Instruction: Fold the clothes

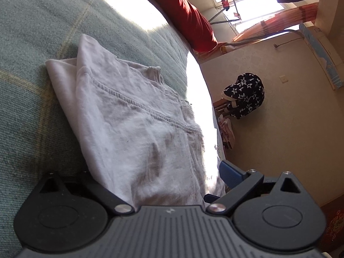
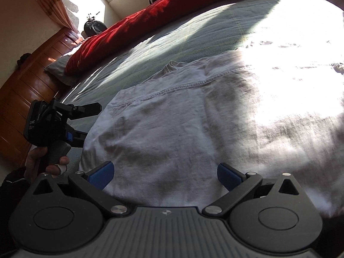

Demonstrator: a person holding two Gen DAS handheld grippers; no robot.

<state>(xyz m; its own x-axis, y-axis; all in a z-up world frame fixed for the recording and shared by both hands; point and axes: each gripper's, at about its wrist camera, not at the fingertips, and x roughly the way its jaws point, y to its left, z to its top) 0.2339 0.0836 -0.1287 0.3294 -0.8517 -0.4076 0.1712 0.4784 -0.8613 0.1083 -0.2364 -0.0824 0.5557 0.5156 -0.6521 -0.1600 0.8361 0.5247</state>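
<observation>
A white, stained shirt (image 2: 193, 118) lies folded flat on a green bed cover (image 2: 172, 43). My right gripper (image 2: 165, 175) is open, its blue pads (image 2: 103, 172) just above the shirt's near edge. My left gripper (image 2: 86, 122) shows at the shirt's left edge in the right wrist view, its jaws spread apart with the edge of the cloth between them. In the left wrist view the shirt (image 1: 133, 116) runs into my left gripper (image 1: 163, 182); one blue pad (image 1: 231, 172) shows, the other is hidden under the cloth.
A red quilt (image 2: 161, 15) lies along the far side of the bed, with a wooden headboard (image 2: 28, 81) at the left. Strong sunlight washes out the bed's right part. A star-patterned dark garment (image 1: 245, 94) hangs by the wall.
</observation>
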